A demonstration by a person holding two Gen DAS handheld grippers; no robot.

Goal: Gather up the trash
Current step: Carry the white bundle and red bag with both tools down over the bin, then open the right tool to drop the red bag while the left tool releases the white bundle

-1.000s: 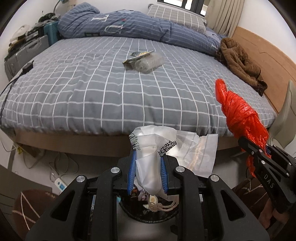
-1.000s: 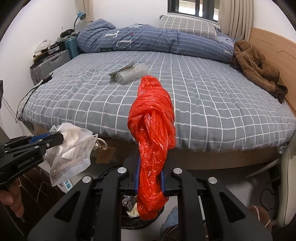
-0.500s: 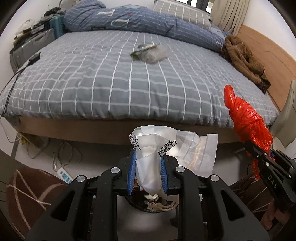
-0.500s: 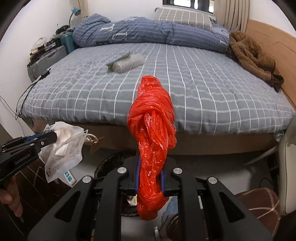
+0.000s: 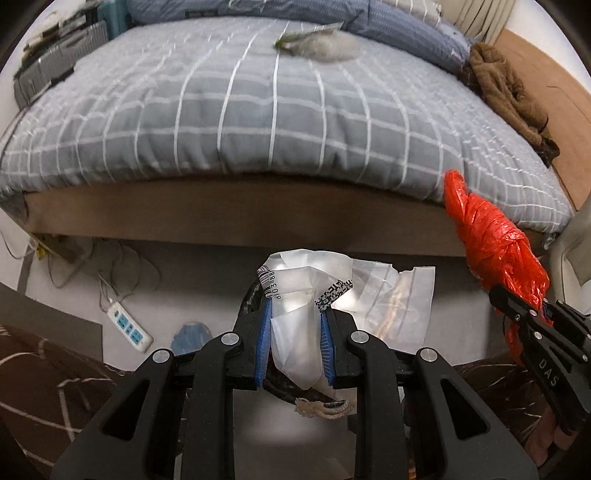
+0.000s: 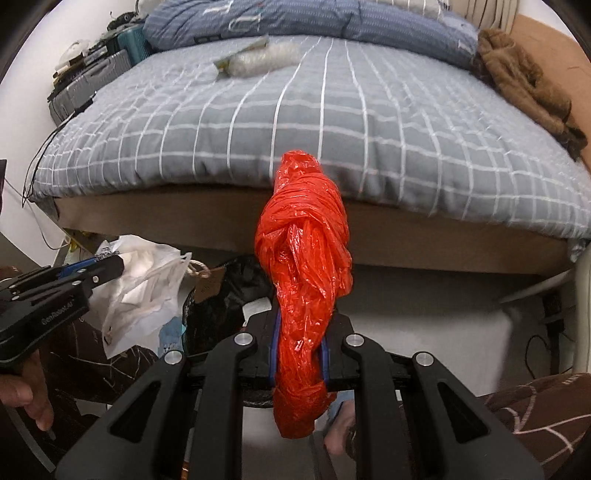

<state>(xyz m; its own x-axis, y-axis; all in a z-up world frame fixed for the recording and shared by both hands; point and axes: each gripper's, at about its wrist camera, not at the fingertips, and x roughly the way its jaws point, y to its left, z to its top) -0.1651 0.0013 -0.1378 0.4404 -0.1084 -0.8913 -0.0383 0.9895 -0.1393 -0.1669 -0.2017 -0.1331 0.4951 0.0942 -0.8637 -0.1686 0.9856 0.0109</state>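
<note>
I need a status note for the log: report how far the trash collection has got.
Done: both pieces picked up. In hand: left gripper clamps a white plastic bag, right gripper a knotted red plastic bag, both above the black-lined bin. Left: dropping them, plus the clear wrapper bundle on the bed.

A home bedroom. A wide bed (image 6: pixel 332 122) with a gray checked cover fills the middle, a rumpled blue duvet (image 6: pixel 295 18) and pillow at its far end. A brown coat (image 6: pixel 528 81) lies at the right by a wooden headboard (image 5: pixel 546 74). Suitcases (image 6: pixel 92 77) stand at the far left, and a power strip (image 5: pixel 129 326) lies on the floor.
</note>
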